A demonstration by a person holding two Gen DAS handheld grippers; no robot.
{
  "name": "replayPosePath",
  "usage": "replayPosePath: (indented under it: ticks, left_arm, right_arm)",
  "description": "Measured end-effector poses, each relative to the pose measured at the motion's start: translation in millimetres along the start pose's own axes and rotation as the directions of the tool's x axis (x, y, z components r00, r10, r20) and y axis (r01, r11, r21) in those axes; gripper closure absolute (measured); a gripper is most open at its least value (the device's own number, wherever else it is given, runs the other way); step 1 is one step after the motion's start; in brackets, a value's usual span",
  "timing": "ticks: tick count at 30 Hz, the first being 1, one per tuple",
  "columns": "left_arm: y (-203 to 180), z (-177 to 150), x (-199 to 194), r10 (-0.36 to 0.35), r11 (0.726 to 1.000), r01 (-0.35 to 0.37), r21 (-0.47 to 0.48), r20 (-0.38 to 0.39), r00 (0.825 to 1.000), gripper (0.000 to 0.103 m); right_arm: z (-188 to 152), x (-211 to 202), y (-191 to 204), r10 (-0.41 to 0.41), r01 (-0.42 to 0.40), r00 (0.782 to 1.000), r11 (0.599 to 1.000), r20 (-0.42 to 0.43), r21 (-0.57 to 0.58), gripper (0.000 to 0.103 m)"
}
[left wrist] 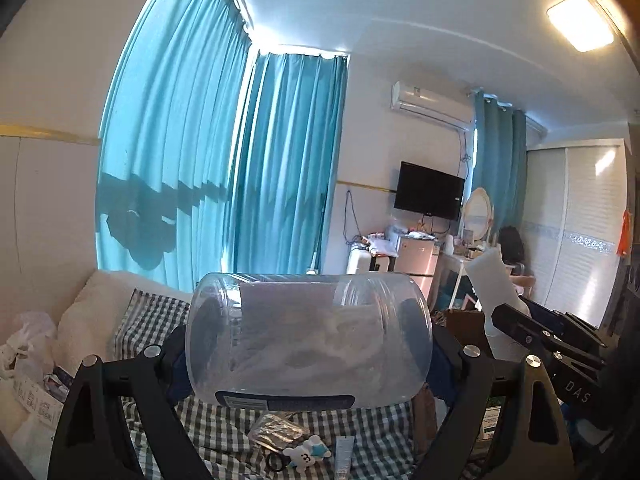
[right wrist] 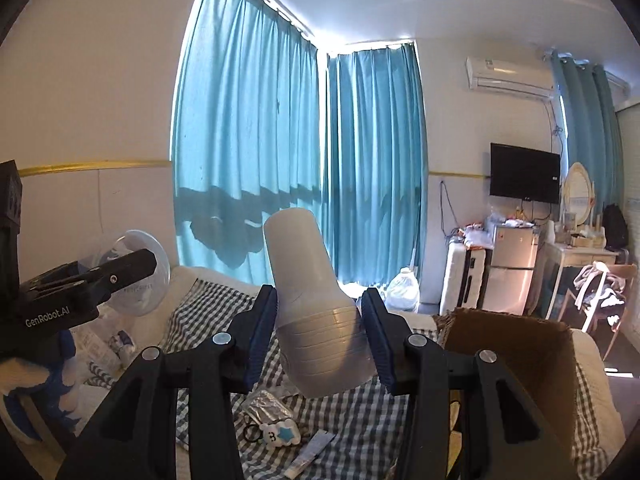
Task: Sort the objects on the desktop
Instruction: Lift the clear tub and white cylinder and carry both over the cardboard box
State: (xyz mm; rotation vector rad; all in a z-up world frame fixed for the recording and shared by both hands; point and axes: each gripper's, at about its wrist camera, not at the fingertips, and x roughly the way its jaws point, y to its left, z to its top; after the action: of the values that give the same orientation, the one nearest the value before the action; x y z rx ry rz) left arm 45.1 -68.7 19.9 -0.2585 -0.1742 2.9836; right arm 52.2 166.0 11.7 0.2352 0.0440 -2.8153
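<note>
My left gripper is shut on a clear plastic jar, held sideways above a checked cloth. My right gripper is shut on a grey-white bottle, tilted, also held in the air; it shows at the right of the left wrist view. On the cloth below lie a foil packet, a black ring, a white and blue charm and a small white tube. The jar shows at the left of the right wrist view.
A brown cardboard box stands open at the right. A blue plush toy and plastic bags lie at the left. A white pillow lies behind the cloth. Teal curtains hang behind.
</note>
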Motion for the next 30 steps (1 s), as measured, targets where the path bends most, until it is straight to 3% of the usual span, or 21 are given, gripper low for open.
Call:
replayPosePath:
  ticks: [12,19,30]
  left_arm:
    - [-60.0,13.8,-19.6,-0.009,0.999,0.004,0.037,0.122,0.992,0.012]
    - [-97.5,20.6,-17.3,-0.036,0.995,0.023,0.097,0.136,0.990,0.012]
    - [-161.2,22.6,5.1,-0.159,0.980,0.143,0.138,0.116,0.980,0.012]
  right_arm:
    - [3.8,-54.0,-28.2,-0.097,0.098,0.985,0.995,0.140,0.004,0.059]
    - [12.4,-86.1,-54.0,-0.162,0.159,0.965,0.987,0.208,0.029,0.059]
    - [13.6,-109.7,-106.2,-0.240,0.214,0.941,0.968,0.236,0.131,0.059]
